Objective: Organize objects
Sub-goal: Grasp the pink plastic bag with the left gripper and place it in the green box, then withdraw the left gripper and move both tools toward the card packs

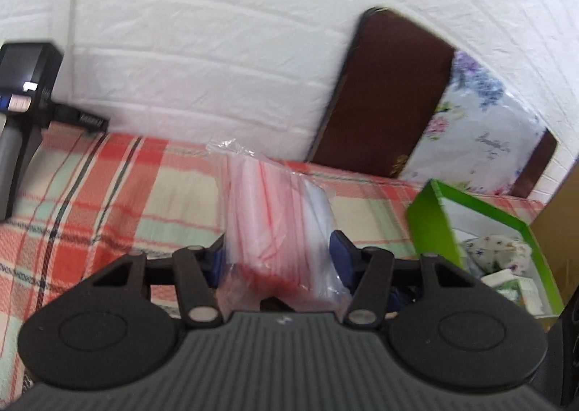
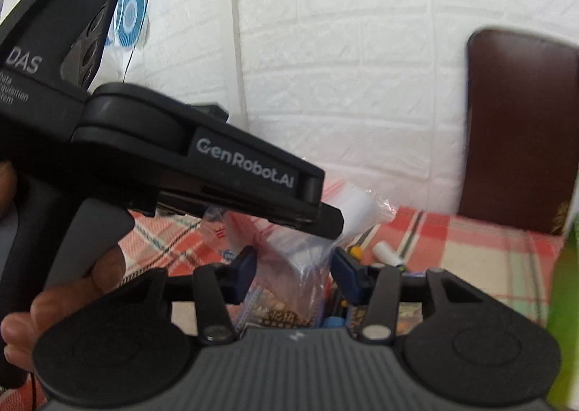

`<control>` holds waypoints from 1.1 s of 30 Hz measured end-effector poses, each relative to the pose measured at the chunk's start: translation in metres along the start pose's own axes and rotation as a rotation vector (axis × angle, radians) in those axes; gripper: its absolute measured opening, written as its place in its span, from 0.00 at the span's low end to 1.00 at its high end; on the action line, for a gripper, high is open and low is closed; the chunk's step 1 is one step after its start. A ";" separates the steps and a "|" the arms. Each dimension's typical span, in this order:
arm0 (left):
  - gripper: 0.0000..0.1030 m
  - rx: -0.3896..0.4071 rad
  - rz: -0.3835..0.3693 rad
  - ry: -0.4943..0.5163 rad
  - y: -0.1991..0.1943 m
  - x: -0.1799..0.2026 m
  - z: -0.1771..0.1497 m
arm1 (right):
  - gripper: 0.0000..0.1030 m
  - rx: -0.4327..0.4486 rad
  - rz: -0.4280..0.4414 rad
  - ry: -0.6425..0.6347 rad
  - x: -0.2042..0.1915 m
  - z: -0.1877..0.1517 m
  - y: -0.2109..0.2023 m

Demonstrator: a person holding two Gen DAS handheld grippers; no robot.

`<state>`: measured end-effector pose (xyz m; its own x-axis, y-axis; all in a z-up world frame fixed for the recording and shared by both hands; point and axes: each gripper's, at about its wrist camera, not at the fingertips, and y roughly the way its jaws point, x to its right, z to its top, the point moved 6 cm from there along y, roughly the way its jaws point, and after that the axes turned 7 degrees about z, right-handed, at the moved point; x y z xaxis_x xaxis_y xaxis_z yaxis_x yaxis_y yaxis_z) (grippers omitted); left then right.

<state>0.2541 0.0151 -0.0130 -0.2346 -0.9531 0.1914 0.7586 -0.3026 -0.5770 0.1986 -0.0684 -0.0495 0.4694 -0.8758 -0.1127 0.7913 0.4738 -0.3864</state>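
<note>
White embossed brick panelling backs a bench covered with a red, green and cream checked cloth, and against that backdrop the left gripper is seen clamped on a packet of pink-edged zip bags, its blue pads pressed against both sides so that the packet stands upright between the fingers and is lifted clear of the cloth. In the right wrist view the same packet is found between the blue pads of the right gripper, whose jaws are set apart around it; whether they touch the plastic cannot be told. The black body of the left gripper crosses that view above the packet, held in a hand at the lower left. The packet appears to be held aloft by one gripper so that it can be steadied or passed to the other. Beyond the packet, a green box with small items inside is placed to the right, probably as the collecting place. Markers lie on the cloth near the right gripper, and a brown board is leaned against the wall behind.
</note>
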 end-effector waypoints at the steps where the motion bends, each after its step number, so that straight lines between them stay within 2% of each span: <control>1: 0.56 0.006 -0.022 0.012 -0.004 0.010 0.002 | 0.45 0.021 -0.022 0.003 0.001 0.001 -0.012; 9: 0.56 0.022 -0.226 0.124 -0.005 0.120 -0.002 | 0.45 0.089 -0.243 0.029 0.052 -0.002 -0.108; 12: 0.56 -0.019 -0.288 0.138 0.008 0.156 -0.011 | 0.45 0.091 -0.324 0.039 0.080 -0.011 -0.137; 14: 0.58 -0.059 -0.302 0.151 0.023 0.177 -0.020 | 0.47 0.078 -0.362 0.071 0.099 -0.020 -0.150; 16: 0.58 -0.109 -0.270 0.189 0.038 0.193 -0.033 | 0.54 0.047 -0.417 0.094 0.117 -0.033 -0.152; 18: 0.58 -0.133 -0.224 0.239 0.043 0.203 -0.046 | 0.54 0.031 -0.474 0.100 0.130 -0.047 -0.153; 21: 0.59 -0.118 -0.172 0.284 0.034 0.202 -0.053 | 0.57 0.056 -0.451 0.131 0.136 -0.053 -0.159; 26: 0.58 -0.094 -0.137 0.250 0.007 0.191 -0.047 | 0.58 0.083 -0.409 0.120 0.126 -0.056 -0.167; 30: 0.61 -0.058 -0.062 0.283 -0.021 0.188 -0.049 | 0.59 0.097 -0.376 0.131 0.114 -0.054 -0.181; 33: 0.62 -0.038 -0.007 0.304 -0.041 0.185 -0.054 | 0.58 0.080 -0.357 0.191 0.105 -0.064 -0.196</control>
<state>0.1468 -0.1489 0.0028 -0.4153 -0.9084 -0.0480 0.7342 -0.3035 -0.6073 0.0682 -0.2590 -0.0439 0.0849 -0.9843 -0.1549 0.9228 0.1363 -0.3605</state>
